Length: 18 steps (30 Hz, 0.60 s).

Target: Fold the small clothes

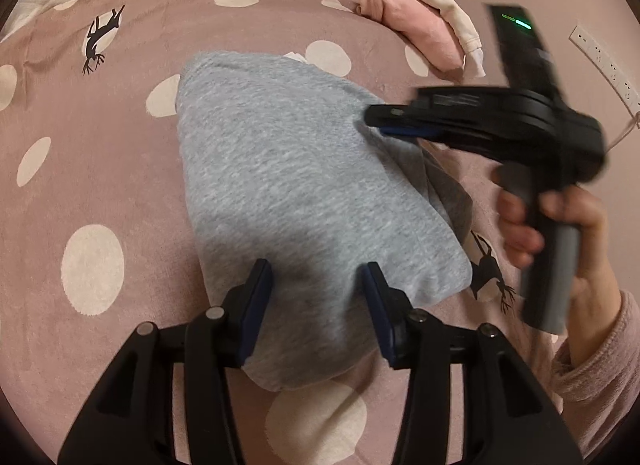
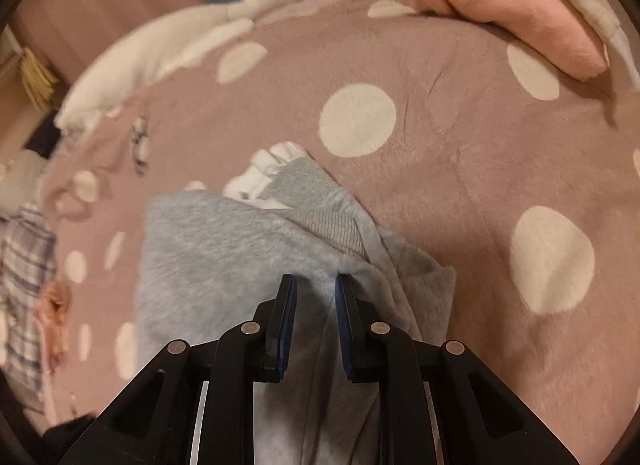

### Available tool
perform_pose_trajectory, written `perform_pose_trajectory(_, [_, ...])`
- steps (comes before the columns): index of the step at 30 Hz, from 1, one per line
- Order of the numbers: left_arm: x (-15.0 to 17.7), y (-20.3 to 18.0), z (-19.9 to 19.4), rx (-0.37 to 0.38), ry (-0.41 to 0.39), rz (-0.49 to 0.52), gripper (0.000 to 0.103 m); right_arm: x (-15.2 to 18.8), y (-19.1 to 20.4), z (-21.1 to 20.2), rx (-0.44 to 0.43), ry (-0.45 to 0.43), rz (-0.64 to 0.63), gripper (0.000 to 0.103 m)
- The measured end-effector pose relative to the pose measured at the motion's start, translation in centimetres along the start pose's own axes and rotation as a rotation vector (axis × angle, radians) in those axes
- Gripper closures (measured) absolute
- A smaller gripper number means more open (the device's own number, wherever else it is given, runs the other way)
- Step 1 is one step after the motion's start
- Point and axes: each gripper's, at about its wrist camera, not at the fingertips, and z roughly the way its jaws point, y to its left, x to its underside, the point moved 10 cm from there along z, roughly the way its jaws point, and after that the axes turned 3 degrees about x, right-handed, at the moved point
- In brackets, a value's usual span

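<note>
The grey sweatshirt (image 1: 304, 201) is lying partly folded on the pink polka-dot bedspread (image 1: 80, 193), its ribbed hem and a white frilled collar showing at the far end in the right wrist view. The left tool (image 1: 318, 281) is hovering half open over the near edge, its pads straddling the cloth without pinching it. The right tool (image 2: 316, 289) is sitting nearly closed at the garment's right edge; whether any fabric is caught between its pads I cannot tell. The sweatshirt is looking soft, light and floppy, likely to sag and unfold when lifted, so taking it by a doubled edge or the firmer ribbed hem (image 2: 328, 225) should hold best. Folded pink and cream clothes (image 1: 424, 29) are resting well apart.
</note>
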Motion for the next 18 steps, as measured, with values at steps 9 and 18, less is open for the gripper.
perform_pose_trajectory(9, [-0.5,-0.6,-0.7,-0.004,-0.027,-0.020,0.041,2.4,-2.7,-4.9,-0.160,-0.019,0.160,0.057])
perform_pose_trajectory(18, [-0.3,1.5,-2.8,0.043,-0.073,-0.159,0.034,4.7,-4.6,-4.4,-0.191,0.035,0.215,0.043])
